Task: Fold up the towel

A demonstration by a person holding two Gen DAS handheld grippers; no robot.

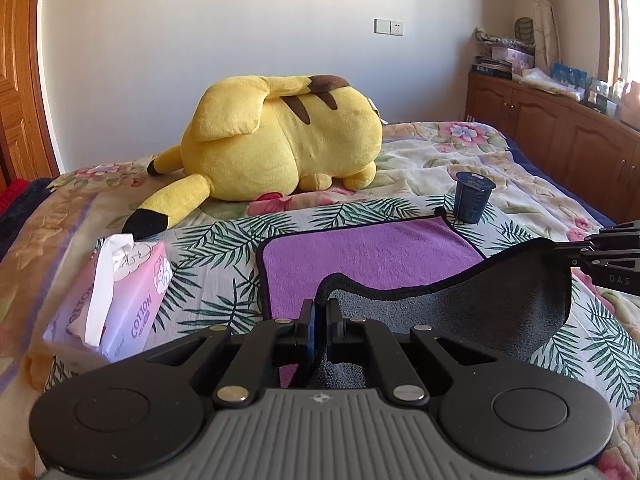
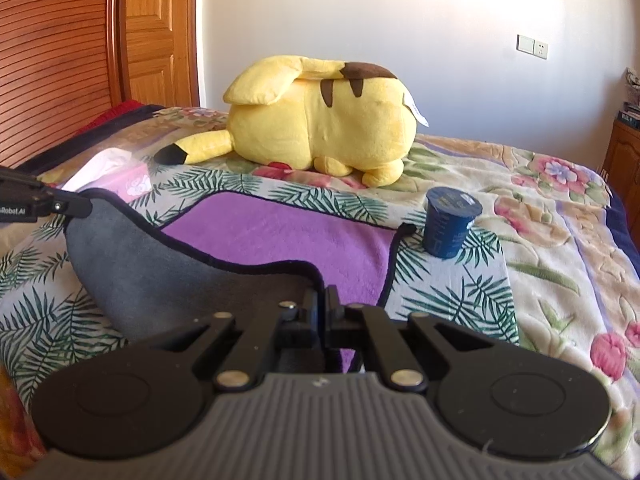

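Note:
A towel, purple on top (image 1: 368, 252) and grey underneath (image 1: 480, 312), with a dark hem, lies on a palm-leaf cloth on the bed. Its near edge is lifted, showing the grey side (image 2: 160, 268) above the purple face (image 2: 280, 236). My left gripper (image 1: 320, 312) is shut on the near left corner. My right gripper (image 2: 322, 304) is shut on the near right corner. Each gripper shows in the other's view, the right one (image 1: 576, 254) and the left one (image 2: 80, 204), pinching the hem.
A big yellow plush toy (image 1: 280, 136) lies on the bed behind the towel. A dark blue cup (image 1: 472, 196) stands at the towel's far right corner (image 2: 450, 222). A pink tissue pack (image 1: 116, 296) lies to the left. A wooden cabinet (image 1: 560, 128) lines the right wall.

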